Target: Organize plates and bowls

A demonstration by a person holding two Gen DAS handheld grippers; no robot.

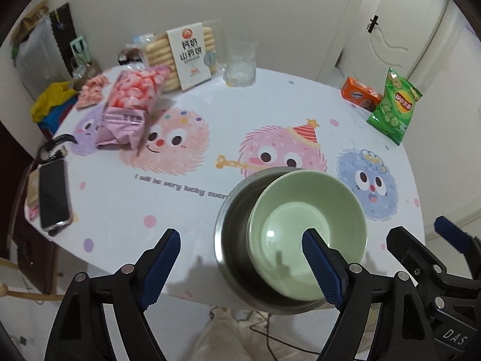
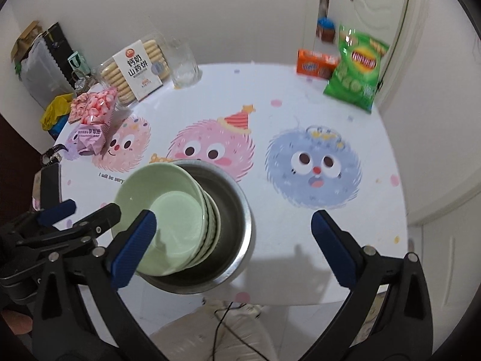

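Note:
A stack of pale green bowls [image 2: 168, 210] stands inside a round metal basin [image 2: 231, 210] near the table's front edge. The left wrist view shows the top green bowl [image 1: 306, 210] inside the basin [image 1: 237, 210]. My left gripper [image 1: 242, 248] is open and empty above the front edge, just left of the basin; its right finger overlaps the bowl in view. My right gripper [image 2: 233, 228] is open and empty, its fingers spread wide above the basin. Each gripper shows at the edge of the other's view.
On the cartoon-print tablecloth [image 1: 186, 180] lie a pink snack bag [image 1: 126, 111], a biscuit box [image 1: 189, 57], a clear glass [image 1: 240, 63], an orange box [image 1: 360, 93], a green chips bag [image 1: 393, 108] and a phone [image 1: 54, 195]. A door stands at the back right.

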